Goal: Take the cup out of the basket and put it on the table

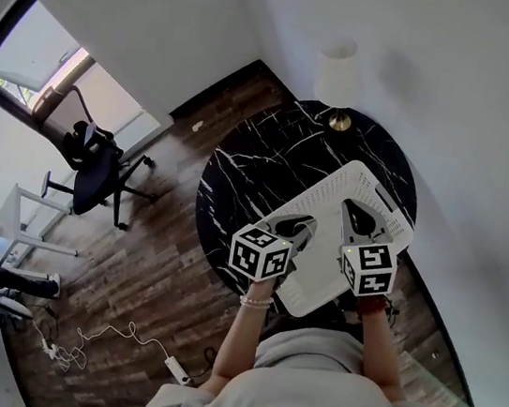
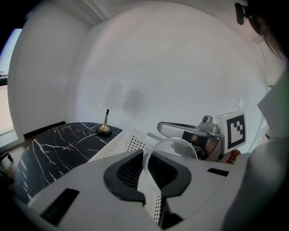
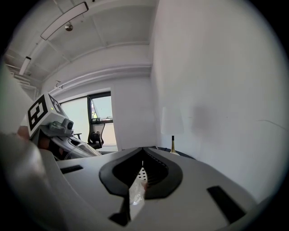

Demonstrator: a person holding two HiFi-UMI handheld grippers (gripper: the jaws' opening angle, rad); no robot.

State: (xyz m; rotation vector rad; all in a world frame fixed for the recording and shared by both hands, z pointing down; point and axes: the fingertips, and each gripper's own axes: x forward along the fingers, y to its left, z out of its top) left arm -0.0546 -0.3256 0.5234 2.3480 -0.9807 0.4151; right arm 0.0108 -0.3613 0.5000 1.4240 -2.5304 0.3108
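A clear plastic cup (image 2: 174, 148) hangs tilted above the white perforated basket (image 1: 338, 184). My left gripper (image 2: 145, 173) is shut on the cup's wall, with the rim showing past the jaws. From above, the left gripper (image 1: 302, 225) is over the basket's near left corner. My right gripper (image 1: 360, 210) is over the basket's near right side. In the right gripper view its jaws (image 3: 141, 177) stand nearly together on a thin white perforated piece, which looks like the basket's wall. The cup (image 3: 79, 151) also shows at the left of that view.
The basket sits on a round black marble table (image 1: 246, 163), with a white lamp (image 1: 338, 76) at its far edge by the wall. An office chair (image 1: 98, 170) and loose cables (image 1: 101, 341) are on the wooden floor to the left.
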